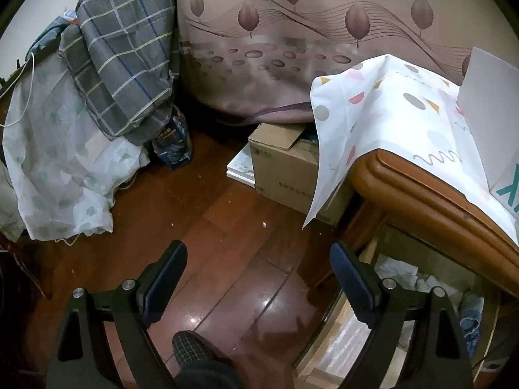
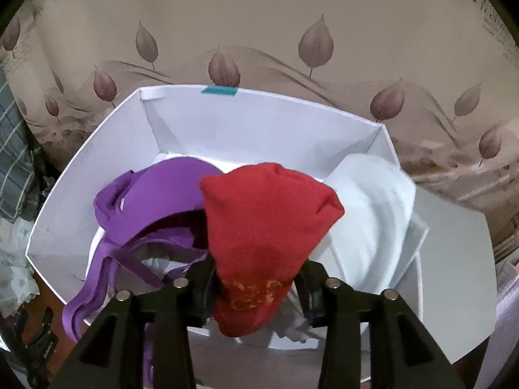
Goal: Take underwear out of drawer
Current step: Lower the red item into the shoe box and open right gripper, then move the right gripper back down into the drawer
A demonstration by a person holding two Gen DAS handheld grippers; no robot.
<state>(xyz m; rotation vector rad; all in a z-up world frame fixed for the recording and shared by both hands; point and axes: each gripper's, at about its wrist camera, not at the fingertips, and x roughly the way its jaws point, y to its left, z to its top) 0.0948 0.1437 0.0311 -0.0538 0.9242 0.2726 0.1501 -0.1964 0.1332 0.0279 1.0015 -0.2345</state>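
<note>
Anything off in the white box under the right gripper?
Purple bra straps spill over the white box near rim instead of lying inside. Red garment sits between the right gripper fingers above the box.

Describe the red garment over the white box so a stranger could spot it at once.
Find the open white box in front of the leaf-patterned fabric. The red garment hangs over its middle, between the right gripper fingers. A purple bra lies left of it, pale white cloth right; only the red one bears a gold print.

We see a glossy dark wood floor (image 1: 227,227), a matt brown cardboard box (image 1: 285,168), soft matt red knit underwear (image 2: 266,227), smooth purple cloth bra (image 2: 155,201), stiff white paperboard box (image 2: 97,162), polished wooden cabinet edge (image 1: 421,201).
</note>
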